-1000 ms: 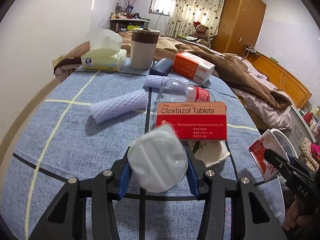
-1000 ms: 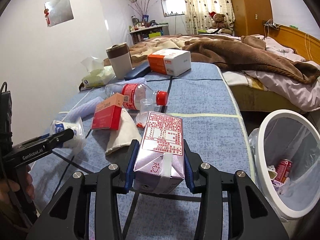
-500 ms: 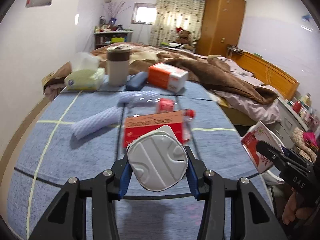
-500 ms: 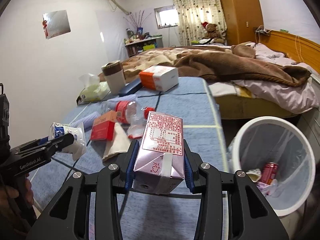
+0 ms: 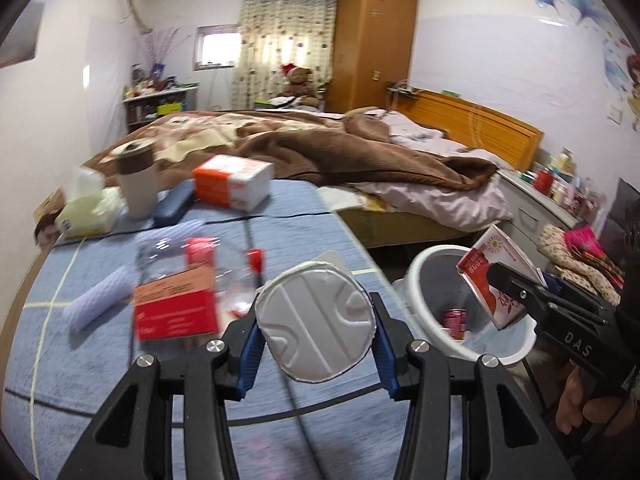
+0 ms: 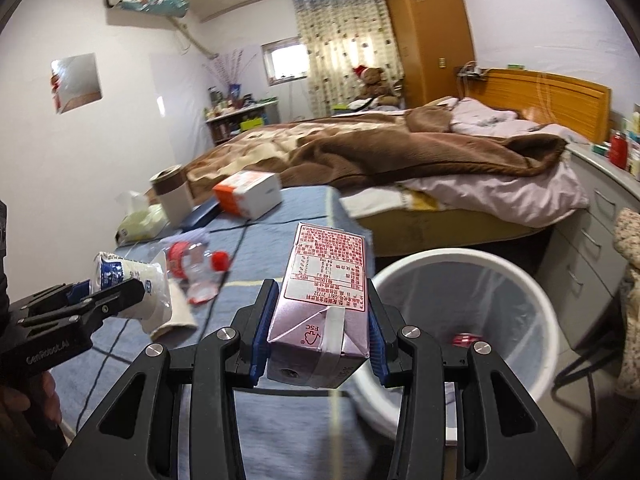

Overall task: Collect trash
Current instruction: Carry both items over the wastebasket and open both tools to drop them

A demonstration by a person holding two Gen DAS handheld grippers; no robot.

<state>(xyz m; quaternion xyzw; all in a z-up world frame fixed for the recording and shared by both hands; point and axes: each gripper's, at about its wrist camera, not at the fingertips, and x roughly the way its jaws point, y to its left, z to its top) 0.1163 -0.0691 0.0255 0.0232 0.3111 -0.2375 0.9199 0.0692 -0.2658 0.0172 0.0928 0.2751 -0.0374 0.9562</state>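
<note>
Left gripper: we see its blue-padded fingers clamped on both sides of a white round plastic cup with a foil lid, lid facing the camera. In the right wrist view that cup lies on its side, blue print on its wall, sticking out past the fingertips.

Right gripper: fingers closed on a pink-silver drink carton with red print, gable end toward the camera, printed panel up. In the left wrist view the same carton sits over the rim of the bin, held well right of our left fingers.

White round plastic trash bin with a clear liner: just right of and beyond the right fingers, mouth open; a red can lies inside. From the left wrist the bin is right of the fingers.

Blue-cloth worktop, ahead-left of the left fingers, blurred: red medicine box, clear plastic bottle with red label and red cap, white foam mesh sleeve. Further out: orange-and-white carton box, beige lidded tumbler, tissue pack, dark blue case.

A hand grips the right tool's handle at the lower right edge.
</note>
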